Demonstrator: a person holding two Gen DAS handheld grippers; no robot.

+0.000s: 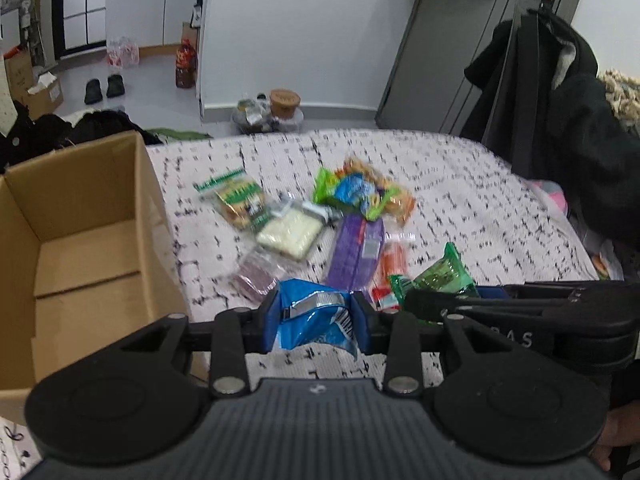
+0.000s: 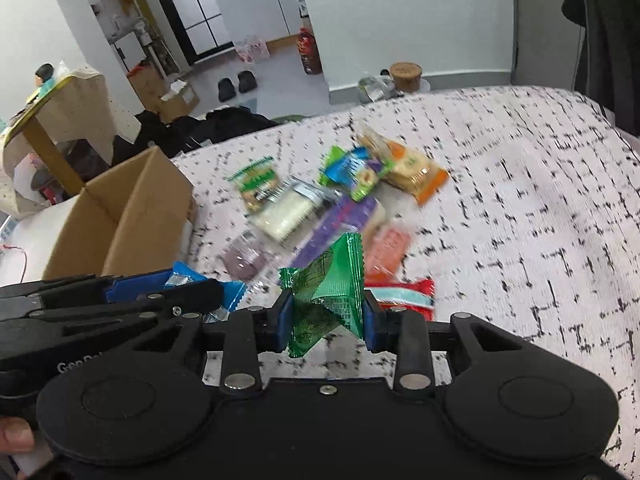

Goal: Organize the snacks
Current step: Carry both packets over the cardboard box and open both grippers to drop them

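**Two snacks lifted, box waiting**

A patterned bed (image 1: 440, 184) carries scattered snacks beside a cardboard box (image 1: 80, 240). Left view: left tool (image 1: 316, 316) pinches a blue packet (image 1: 312, 320), right of the box. Right view: right tool (image 2: 326, 316) grips a green packet (image 2: 332, 288). Best released low inside the box.

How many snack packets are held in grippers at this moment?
2: a blue packet in the left gripper and a green packet in the right gripper. The others lie on the cloth.
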